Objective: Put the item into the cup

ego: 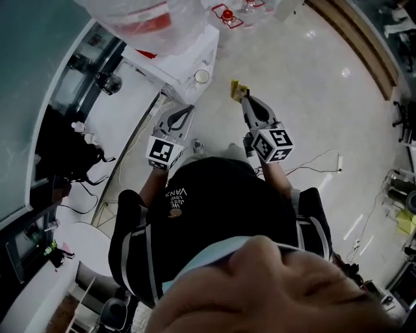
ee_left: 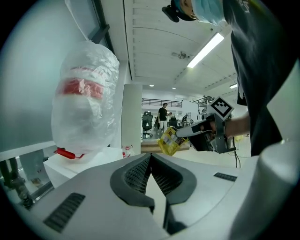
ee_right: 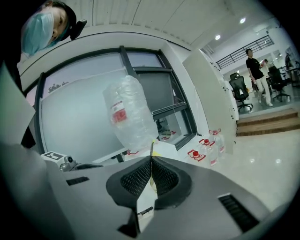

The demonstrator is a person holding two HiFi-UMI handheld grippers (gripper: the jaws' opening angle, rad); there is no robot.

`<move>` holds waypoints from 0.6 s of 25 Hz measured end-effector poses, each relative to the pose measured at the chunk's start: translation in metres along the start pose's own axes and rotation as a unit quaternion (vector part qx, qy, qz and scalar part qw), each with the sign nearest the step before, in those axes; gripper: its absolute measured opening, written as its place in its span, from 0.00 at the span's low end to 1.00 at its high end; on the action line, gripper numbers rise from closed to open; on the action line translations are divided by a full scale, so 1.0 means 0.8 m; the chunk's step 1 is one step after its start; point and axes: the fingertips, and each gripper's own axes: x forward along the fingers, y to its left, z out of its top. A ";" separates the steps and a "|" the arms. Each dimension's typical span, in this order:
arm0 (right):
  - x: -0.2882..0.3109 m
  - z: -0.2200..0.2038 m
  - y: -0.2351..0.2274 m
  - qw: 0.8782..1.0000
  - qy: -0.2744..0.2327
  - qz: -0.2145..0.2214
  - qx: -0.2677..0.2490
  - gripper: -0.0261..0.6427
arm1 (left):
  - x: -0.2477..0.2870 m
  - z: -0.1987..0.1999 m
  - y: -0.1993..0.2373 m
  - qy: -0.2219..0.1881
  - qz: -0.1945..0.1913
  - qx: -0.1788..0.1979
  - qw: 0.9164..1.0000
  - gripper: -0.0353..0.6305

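A small yellow packet (ego: 238, 89) sticks out of my right gripper (ego: 246, 98), whose jaws are shut on it in the air over the floor. The left gripper view shows the same packet (ee_left: 169, 141) hanging from the right gripper (ee_left: 180, 134). In the right gripper view only the packet's thin edge (ee_right: 152, 146) shows between the closed pads. A white cup (ego: 202, 76) stands on top of the white dispenser (ego: 170, 68), to the left of the packet. My left gripper (ego: 187, 110) is shut with nothing in it, just below the cup.
A big water jug wrapped in clear plastic (ego: 146, 16) sits upside down on the dispenser. Small bottles with red caps (ee_right: 205, 146) stand on the floor beside it. A cable (ego: 322, 162) lies on the shiny floor to the right. People and office chairs are far off.
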 end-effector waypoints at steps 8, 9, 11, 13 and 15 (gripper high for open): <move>0.030 -0.016 0.002 1.000 -0.003 -0.022 0.012 0.10 | 0.012 -0.025 0.032 0.002 -0.018 0.005 1.000 0.08; 0.034 -0.018 -0.002 1.000 -0.002 -0.022 0.013 0.10 | 0.016 -0.029 0.035 0.004 -0.017 0.004 1.000 0.08; 0.044 -0.022 -0.013 1.000 0.002 -0.021 0.017 0.10 | 0.028 -0.037 0.042 0.007 -0.010 0.005 1.000 0.08; 0.053 -0.026 -0.025 1.000 0.009 -0.017 0.019 0.10 | 0.041 -0.045 0.049 0.008 0.001 0.008 1.000 0.08; 0.064 -0.029 -0.038 1.000 0.017 -0.011 0.017 0.10 | 0.058 -0.056 0.056 0.010 0.012 0.010 1.000 0.08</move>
